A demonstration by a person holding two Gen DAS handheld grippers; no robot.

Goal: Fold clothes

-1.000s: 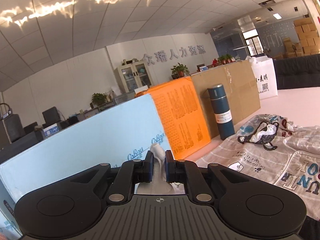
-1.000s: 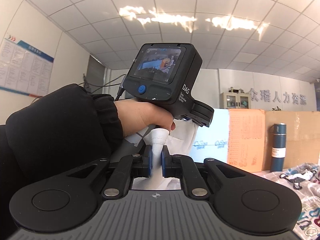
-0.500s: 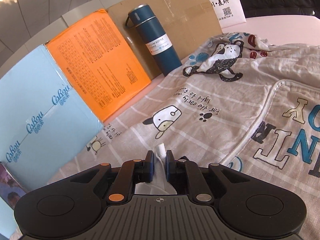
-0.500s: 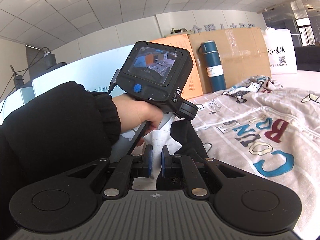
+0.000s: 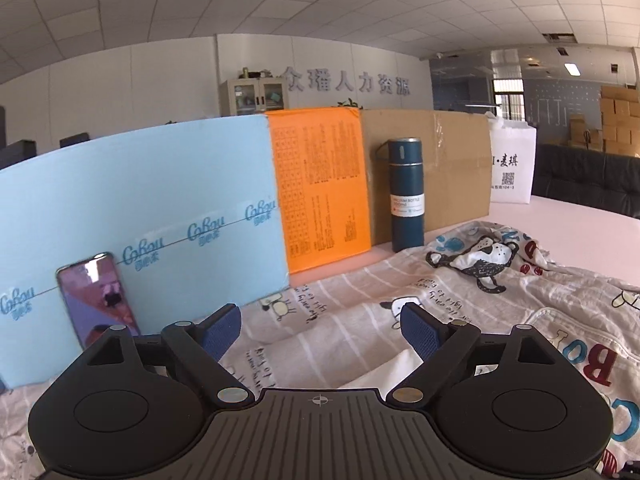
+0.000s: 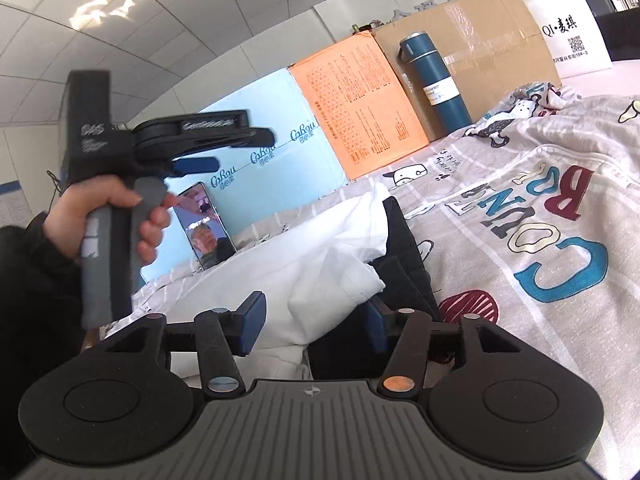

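A bottle stands behind the spread blanket (phone far left).

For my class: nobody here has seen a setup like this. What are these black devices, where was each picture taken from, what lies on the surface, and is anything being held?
There is no robot here. A person holds a two-finger gripper in each hand, each carrying a wide-angle camera that looks out along its fingers.

One picture looks from the left gripper, whose jaws are opening with nothing between them. The other looks from the right gripper; it also shows the person's left hand on the other handle. Its jaws are opening too, and the white garment lies between them, no longer pinched.

On the surface lies a printed blanket under the clothes. Behind stand a blue bottle, a phone and upright boards.
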